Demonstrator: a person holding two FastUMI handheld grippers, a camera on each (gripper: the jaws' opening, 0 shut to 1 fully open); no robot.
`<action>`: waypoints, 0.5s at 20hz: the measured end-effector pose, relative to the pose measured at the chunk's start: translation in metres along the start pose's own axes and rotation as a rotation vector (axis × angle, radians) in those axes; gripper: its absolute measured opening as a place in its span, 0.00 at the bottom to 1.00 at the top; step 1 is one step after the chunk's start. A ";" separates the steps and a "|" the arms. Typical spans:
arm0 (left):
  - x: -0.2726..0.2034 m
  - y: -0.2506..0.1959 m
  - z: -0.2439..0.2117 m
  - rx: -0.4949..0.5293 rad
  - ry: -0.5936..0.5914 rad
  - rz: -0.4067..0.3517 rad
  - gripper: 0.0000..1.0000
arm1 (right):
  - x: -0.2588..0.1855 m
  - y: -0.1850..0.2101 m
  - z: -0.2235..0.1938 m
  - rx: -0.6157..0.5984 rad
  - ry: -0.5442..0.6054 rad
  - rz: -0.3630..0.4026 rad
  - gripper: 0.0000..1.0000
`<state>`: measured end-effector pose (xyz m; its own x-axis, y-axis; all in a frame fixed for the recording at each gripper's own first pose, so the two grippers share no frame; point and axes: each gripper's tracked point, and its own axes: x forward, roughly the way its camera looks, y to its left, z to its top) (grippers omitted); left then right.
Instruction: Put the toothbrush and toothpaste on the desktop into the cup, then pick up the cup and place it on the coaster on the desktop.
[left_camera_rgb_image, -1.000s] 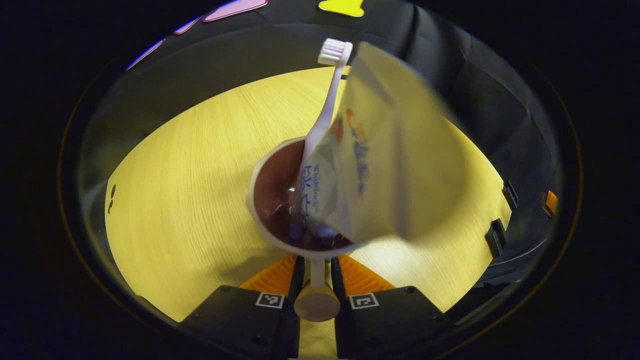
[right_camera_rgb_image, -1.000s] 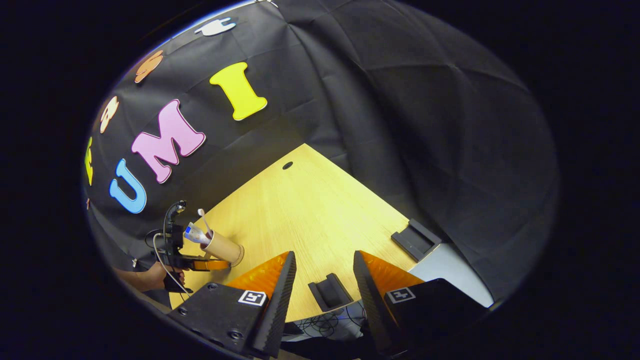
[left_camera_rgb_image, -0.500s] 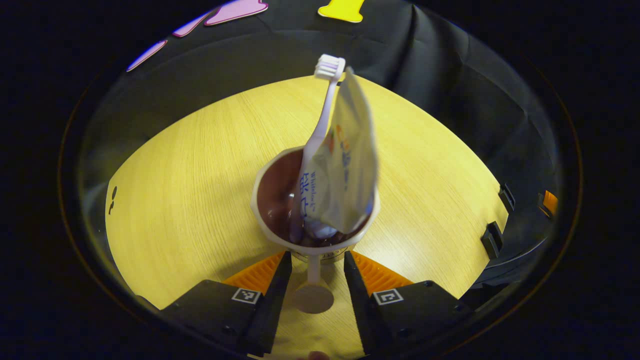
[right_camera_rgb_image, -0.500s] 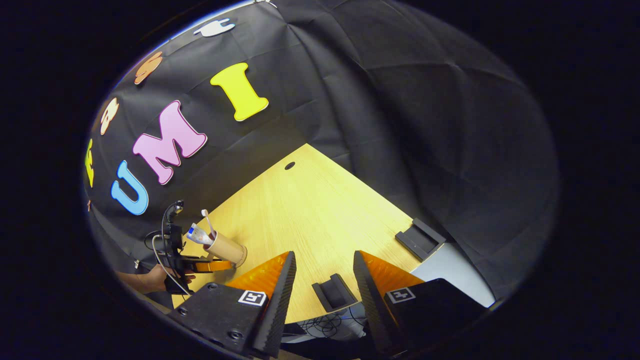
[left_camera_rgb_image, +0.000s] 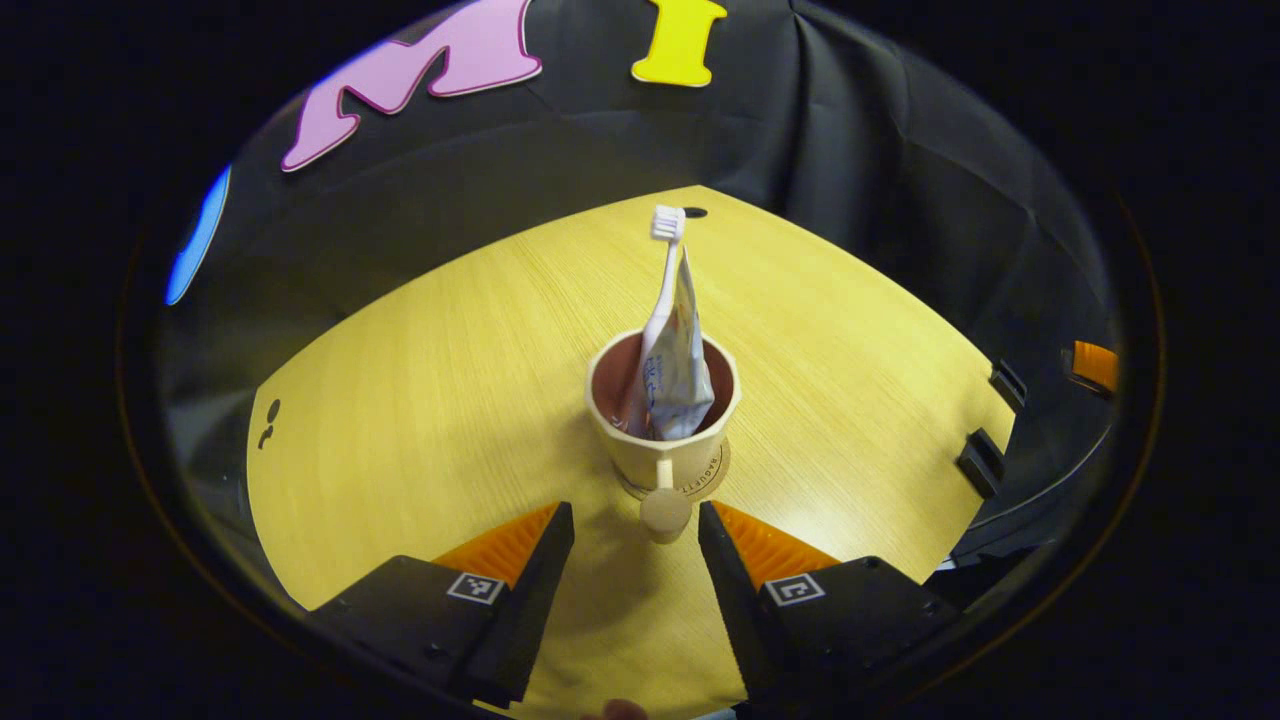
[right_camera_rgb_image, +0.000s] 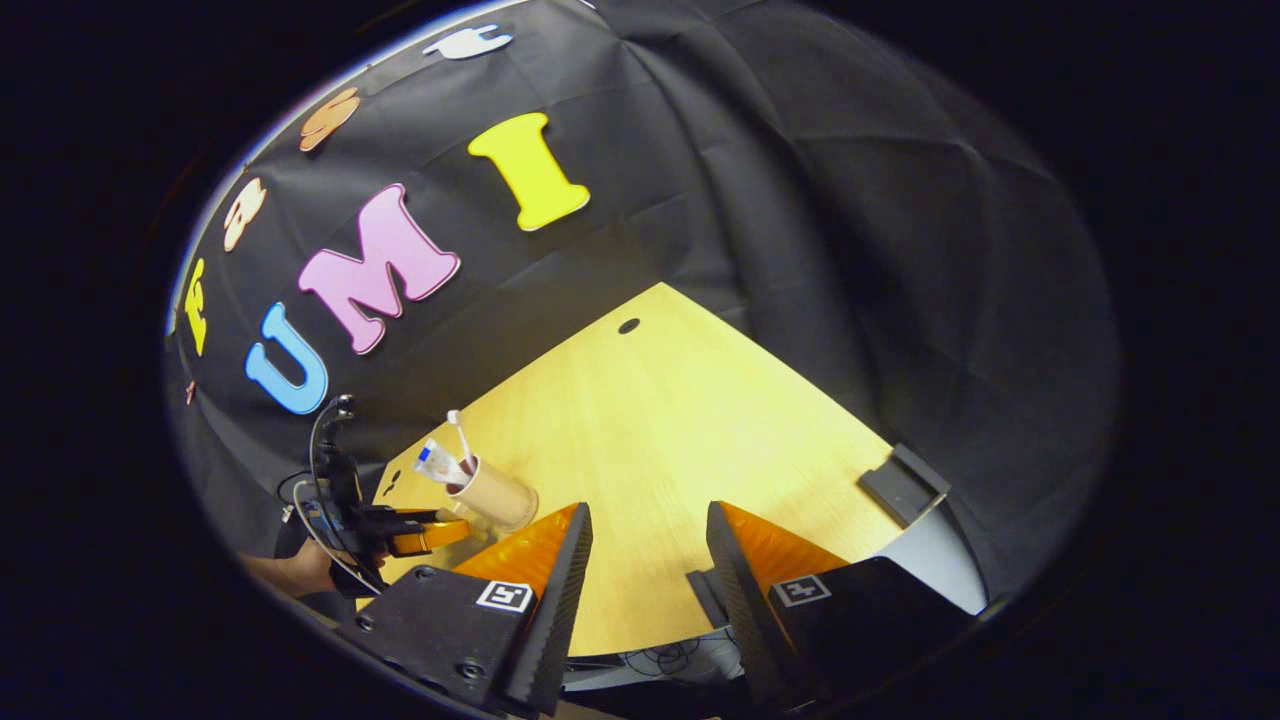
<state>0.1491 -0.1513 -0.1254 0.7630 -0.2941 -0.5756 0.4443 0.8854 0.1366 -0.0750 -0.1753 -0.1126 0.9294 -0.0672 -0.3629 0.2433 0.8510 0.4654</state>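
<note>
Left gripper view, toothbrush (left_camera_rgb_image: 664, 280) upright in cup (left_camera_rgb_image: 664, 440), head up, left claw (left_camera_rgb_image: 634, 535) spread.

One cup (left_camera_rgb_image: 662, 420), one toothbrush (left_camera_rgb_image: 664, 262), one toothpaste tube (left_camera_rgb_image: 680, 360), one coaster (left_camera_rgb_image: 714, 472) — two grippers.

The coaster (left_camera_rgb_image: 712, 470) lies mostly hidden under the cup (left_camera_rgb_image: 662, 440); just a thin curved edge peeks out, its printed lettering too small to make out. The lower ends of the toothbrush (left_camera_rgb_image: 662, 275) and toothpaste (left_camera_rgb_image: 678, 365) are hidden inside the cup. In the right gripper view, the far-off left gripper (right_camera_rgb_image: 425, 530) is small, and whether its fingers touch the cup cannot be told; the hand (right_camera_rgb_image: 300, 572) holding it is cut off by the picture's edge, as is a fingertip (left_camera_rgb_image: 615, 710) in the left gripper view
</note>
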 end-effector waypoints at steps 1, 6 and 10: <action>-0.011 0.003 0.001 -0.013 -0.019 0.004 0.79 | 0.003 0.010 -0.002 -0.013 0.007 0.018 0.71; -0.065 0.019 0.005 -0.131 -0.116 0.014 0.79 | 0.019 0.065 -0.015 -0.094 0.054 0.122 0.71; -0.097 0.037 -0.004 -0.218 -0.168 0.039 0.80 | 0.027 0.107 -0.027 -0.143 0.094 0.200 0.71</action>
<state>0.0899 -0.0887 -0.0678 0.8528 -0.2981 -0.4288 0.3156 0.9484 -0.0315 -0.0311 -0.0722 -0.0945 0.9235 0.1528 -0.3518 0.0094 0.9080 0.4189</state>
